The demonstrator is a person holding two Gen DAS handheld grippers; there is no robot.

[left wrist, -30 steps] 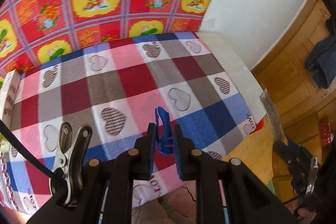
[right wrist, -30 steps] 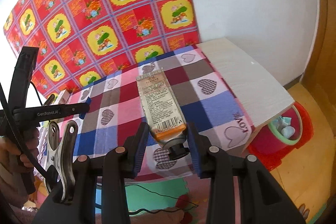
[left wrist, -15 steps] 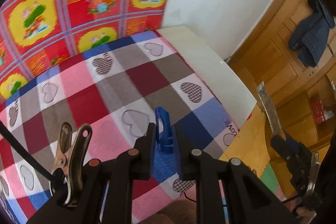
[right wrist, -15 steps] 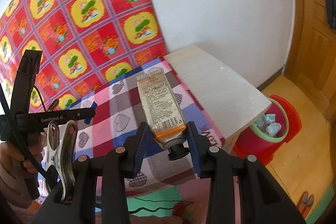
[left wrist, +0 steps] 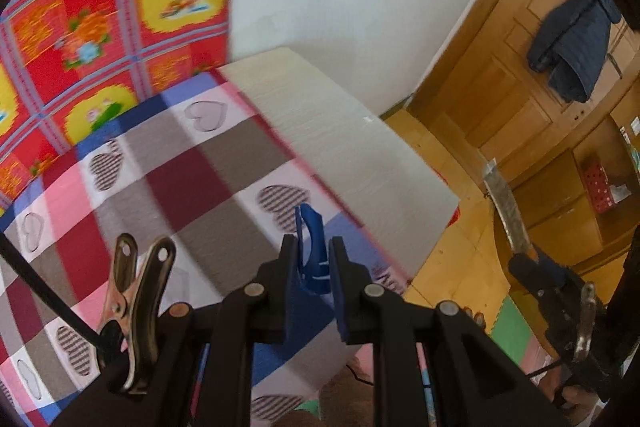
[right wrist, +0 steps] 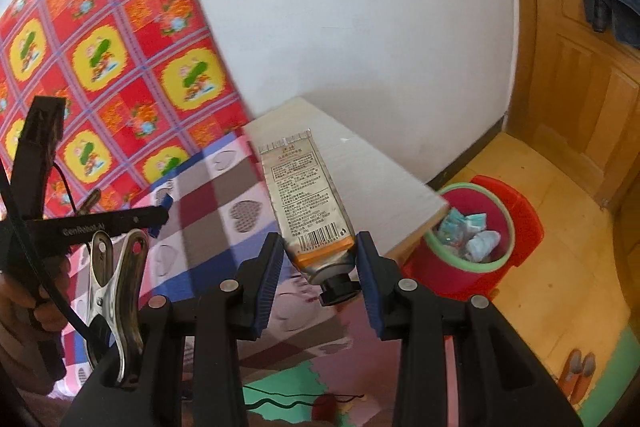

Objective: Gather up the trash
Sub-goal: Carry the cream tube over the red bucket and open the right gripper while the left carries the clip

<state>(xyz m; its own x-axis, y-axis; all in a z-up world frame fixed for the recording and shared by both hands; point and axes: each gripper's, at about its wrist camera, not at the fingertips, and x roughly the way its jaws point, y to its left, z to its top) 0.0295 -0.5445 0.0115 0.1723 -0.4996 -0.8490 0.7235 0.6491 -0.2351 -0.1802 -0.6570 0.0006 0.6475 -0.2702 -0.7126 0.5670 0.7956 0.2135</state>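
Observation:
My left gripper (left wrist: pixel 312 267) is shut on a small blue plastic clip (left wrist: pixel 310 247), held above the checked heart-print tablecloth (left wrist: pixel 180 187). My right gripper (right wrist: pixel 320 263) is shut on a silver and orange cream tube (right wrist: pixel 306 199) with a black cap, held upright off the table's right end. A red bin with a green rim (right wrist: pixel 472 239) holding crumpled wrappers stands on the floor to the right of the tube. In the left wrist view the right gripper (left wrist: pixel 540 275) and the tube (left wrist: pixel 506 207) show at far right. The left gripper (right wrist: pixel 160 215) shows at left in the right wrist view.
The bare pale wooden table end (left wrist: pixel 352 155) lies beyond the cloth. A red and yellow patterned sheet (right wrist: pixel 100 47) covers the wall behind. A wooden door (left wrist: pixel 540 99) with a dark jacket (left wrist: pixel 572 39) is at right. Foam floor mats (right wrist: pixel 300 387) lie below.
Both grippers have swung to the right with their loads. The bin has come further into the right wrist view, closer to the tube. The door fills more of the left view.

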